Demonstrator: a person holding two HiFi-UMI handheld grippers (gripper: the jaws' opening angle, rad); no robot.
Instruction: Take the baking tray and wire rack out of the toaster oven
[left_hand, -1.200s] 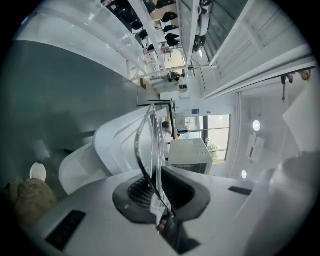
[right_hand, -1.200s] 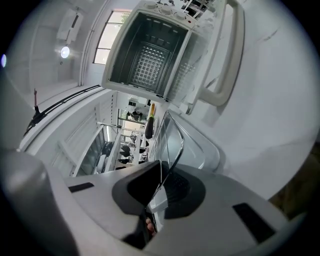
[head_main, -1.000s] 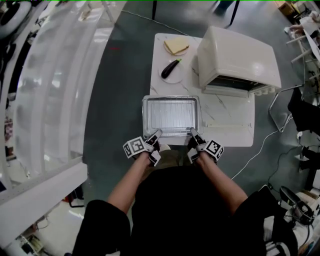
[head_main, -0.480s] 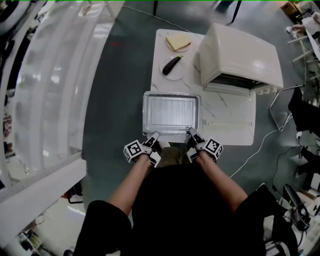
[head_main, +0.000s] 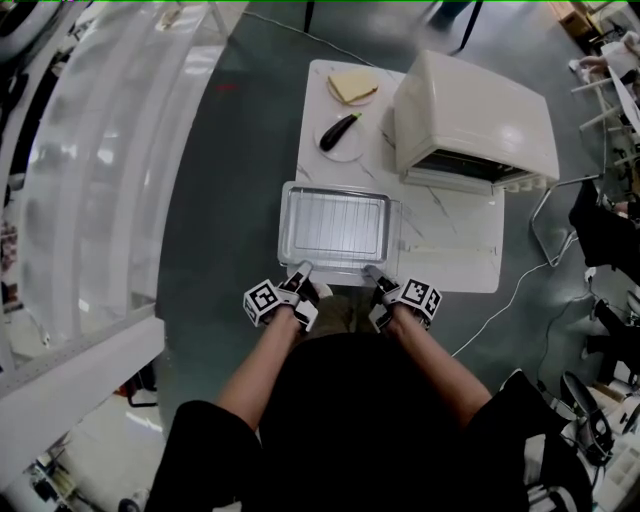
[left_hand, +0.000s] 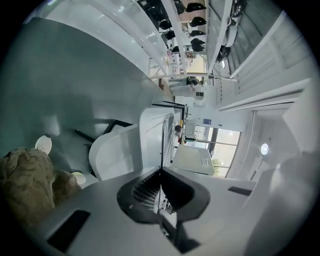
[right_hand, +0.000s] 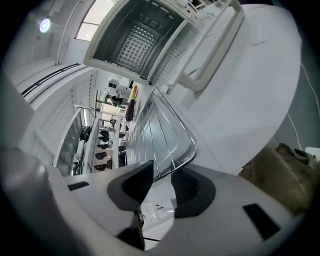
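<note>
The baking tray (head_main: 284, 215) lies on the white table (head_main: 322, 168) with the wire rack (head_main: 335, 222) in it, near the front edge. My left gripper (head_main: 303, 268) is at the tray's near left corner. In the left gripper view its jaws (left_hand: 161, 172) are shut on the thin rim, seen edge-on. My right gripper (head_main: 370, 272) is at the near right corner. Its jaws (right_hand: 162, 175) are opening, and the rack's chrome wire (right_hand: 192, 147) runs between them without the pads pressing on it. The toaster oven (head_main: 470, 105) stands behind, with its door (head_main: 450, 232) down.
A plate with an eggplant (head_main: 340, 131) and a slice of bread (head_main: 353, 88) sit at the table's far left. A white railing (head_main: 90, 200) runs along the left. A cable (head_main: 515, 290) trails over the floor at the right.
Both grippers stay at the tray's near rim and have shifted a little left with it. The right hand has dipped slightly.
</note>
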